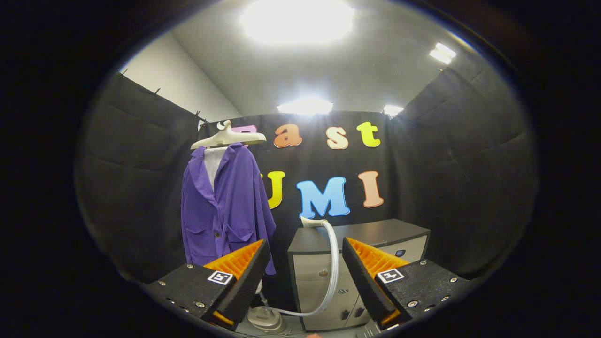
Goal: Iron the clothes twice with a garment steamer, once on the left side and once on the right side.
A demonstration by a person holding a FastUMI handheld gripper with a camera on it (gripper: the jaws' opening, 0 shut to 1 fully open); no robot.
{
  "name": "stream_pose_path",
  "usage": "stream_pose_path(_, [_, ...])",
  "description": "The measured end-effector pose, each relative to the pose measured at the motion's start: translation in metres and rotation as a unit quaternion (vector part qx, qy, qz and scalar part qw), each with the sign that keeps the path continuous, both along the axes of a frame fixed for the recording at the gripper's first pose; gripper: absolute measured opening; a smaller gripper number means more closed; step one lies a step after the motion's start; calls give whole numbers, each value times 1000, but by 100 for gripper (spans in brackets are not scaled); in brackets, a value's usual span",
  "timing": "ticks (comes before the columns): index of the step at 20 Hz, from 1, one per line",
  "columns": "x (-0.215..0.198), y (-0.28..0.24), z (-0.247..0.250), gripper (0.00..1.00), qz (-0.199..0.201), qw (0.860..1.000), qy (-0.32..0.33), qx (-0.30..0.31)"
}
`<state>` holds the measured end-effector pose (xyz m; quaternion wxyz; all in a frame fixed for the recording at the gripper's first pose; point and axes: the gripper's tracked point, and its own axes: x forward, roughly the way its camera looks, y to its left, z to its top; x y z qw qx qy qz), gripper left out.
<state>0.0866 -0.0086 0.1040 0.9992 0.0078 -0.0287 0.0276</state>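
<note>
A purple jacket (225,202) hangs on a pale hanger (228,137) beyond my left finger, in front of the booth's black wall. The garment steamer's white hose (332,263) curves down from its head (311,222), which rests on the grey cabinet (361,234), to a pale base (265,319) on the floor. My gripper (305,272) is open, nothing between its fingers. The hose runs through the gap between them, farther ahead. The jacket's lower hem is partly hidden behind my left finger.
The grey cabinet stands to the right of the jacket, against the back wall. Black cloth walls close in on the left, back and right. Bright ceiling lights (296,21) shine overhead.
</note>
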Motion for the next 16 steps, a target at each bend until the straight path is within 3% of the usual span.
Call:
stream_pose_path(8, [100,-31,37,95,8,1000,0,11])
stream_pose_path(16, [184,-41,42,94,32,999,22,-6])
